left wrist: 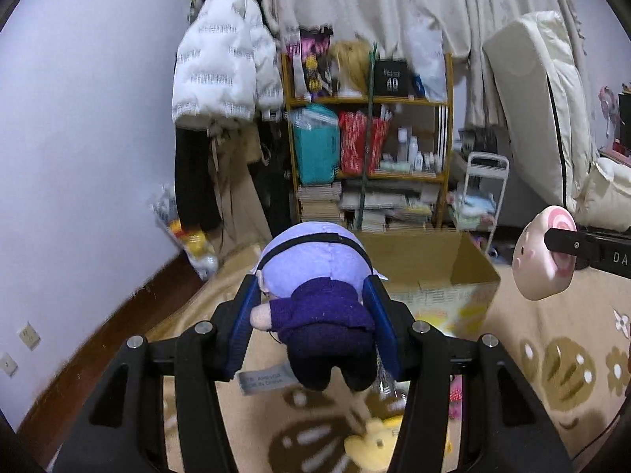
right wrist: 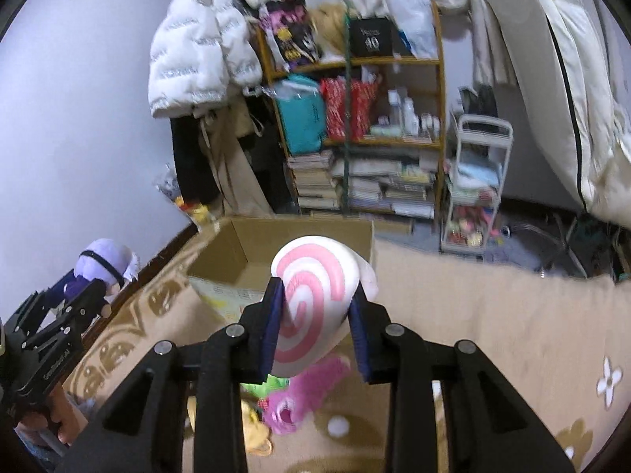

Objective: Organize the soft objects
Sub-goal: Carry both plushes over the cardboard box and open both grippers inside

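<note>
Black linkage arms fill the foreground, and between them the left gripper has its blue pads squeezed tight against the sides of a plush doll with a lilac head and a dark purple outfit, held clear above the patterned beige blanket. Taking the open cardboard box as the landmark: the blanket spreads under and around it, the box sitting near the blanket's far edge, and behind the box stands a wooden shelf crammed with bags, bottles and stacked books. To the box's far left a white puffer jacket hangs against the wall; to its right is a small white trolley. The doll hangs on the near side of the box, towards its left corner, a fabric tag dangling from it. On the near side, more towards the middle of the box, the right gripper is clamped on a pink-and-white swirl cushion toy, its pads pressing both sides, the toy lifted off the blanket. Nearer than the box, loose on the blanket below the grippers, lie a pink fuzzy toy and a yellow plush.
</note>
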Demonstrator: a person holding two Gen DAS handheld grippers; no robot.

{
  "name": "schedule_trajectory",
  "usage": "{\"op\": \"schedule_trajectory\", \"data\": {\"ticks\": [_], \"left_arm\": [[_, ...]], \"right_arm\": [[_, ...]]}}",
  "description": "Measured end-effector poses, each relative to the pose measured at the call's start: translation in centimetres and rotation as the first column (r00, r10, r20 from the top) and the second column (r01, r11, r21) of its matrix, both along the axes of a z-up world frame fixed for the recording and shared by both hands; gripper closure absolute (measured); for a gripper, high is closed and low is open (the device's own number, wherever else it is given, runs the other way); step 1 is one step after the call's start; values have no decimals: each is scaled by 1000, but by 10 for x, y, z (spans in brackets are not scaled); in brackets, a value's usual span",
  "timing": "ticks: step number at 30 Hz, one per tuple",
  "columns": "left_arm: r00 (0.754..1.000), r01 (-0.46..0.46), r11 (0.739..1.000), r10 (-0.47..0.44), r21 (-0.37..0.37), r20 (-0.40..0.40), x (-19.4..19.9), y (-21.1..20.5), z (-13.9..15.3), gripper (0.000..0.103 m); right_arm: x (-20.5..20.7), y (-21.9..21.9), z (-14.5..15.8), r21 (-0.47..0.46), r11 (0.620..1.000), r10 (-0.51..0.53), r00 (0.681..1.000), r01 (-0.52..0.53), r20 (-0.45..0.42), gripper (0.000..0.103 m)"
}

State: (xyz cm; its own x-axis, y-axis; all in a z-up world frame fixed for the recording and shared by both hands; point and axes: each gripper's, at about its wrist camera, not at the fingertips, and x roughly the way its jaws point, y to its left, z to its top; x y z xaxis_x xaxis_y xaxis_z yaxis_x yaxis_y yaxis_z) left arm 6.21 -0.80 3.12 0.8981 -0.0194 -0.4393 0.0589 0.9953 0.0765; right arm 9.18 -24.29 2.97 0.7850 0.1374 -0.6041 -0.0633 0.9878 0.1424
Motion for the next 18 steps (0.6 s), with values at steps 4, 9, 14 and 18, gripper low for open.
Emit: {"op": "schedule_trajectory", "data": {"ticks": [4, 9, 14, 18], "left_arm": [[998, 18, 1000, -19, 19, 61, 16, -5, 20, 51], [990, 26, 999, -31, 42, 139, 42, -13, 42, 51], [976, 30, 997, -46, 75, 211, 68, -20, 43, 50], [981, 53, 997, -63, 55, 183, 86, -21, 31, 50]], "right_arm": [[24, 5, 14, -4, 1000, 11, 999, -11, 38, 70], [55, 12, 25, 4, 1000, 16, 997, -16, 79, 69], [75, 15, 25, 19, 999, 43, 993, -45, 108, 69], [86, 17, 13, -13, 998, 60, 993, -59, 104, 69]]}}
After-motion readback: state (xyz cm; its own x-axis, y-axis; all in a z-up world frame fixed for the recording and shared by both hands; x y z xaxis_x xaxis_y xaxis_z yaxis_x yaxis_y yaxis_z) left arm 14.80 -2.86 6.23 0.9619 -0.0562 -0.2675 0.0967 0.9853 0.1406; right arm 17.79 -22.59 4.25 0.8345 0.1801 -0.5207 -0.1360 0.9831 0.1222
